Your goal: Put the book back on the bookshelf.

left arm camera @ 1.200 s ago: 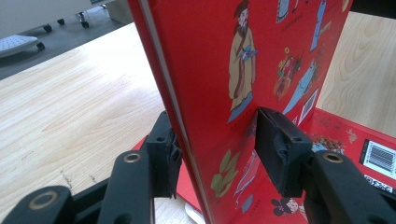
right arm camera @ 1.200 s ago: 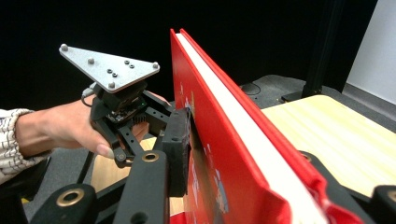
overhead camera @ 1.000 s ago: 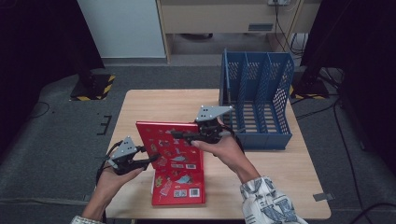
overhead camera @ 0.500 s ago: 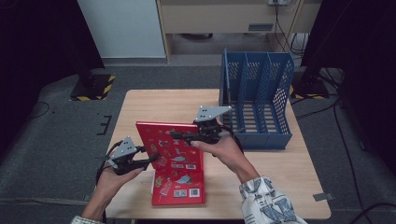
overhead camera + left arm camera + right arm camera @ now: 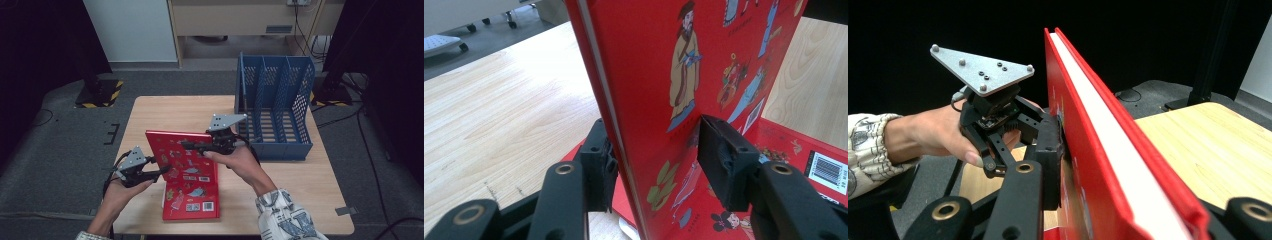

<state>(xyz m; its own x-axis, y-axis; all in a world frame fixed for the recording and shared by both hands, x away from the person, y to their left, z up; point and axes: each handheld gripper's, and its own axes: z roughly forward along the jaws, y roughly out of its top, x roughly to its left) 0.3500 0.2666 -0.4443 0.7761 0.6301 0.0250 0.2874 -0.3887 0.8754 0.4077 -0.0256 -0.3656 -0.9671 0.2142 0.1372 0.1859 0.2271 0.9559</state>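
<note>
Left gripper (image 5: 651,165) grips the tilted red book (image 5: 704,60); right gripper (image 5: 1128,205), jaws just closing, clamps its page edge.

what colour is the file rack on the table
Blue, with perforated mesh walls; it shows best in the high view.

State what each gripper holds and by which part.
Both hold the upright red book: the left gripper straddles its lower cover edge, and the right gripper, jaws just closing, clamps its top edge.
</note>
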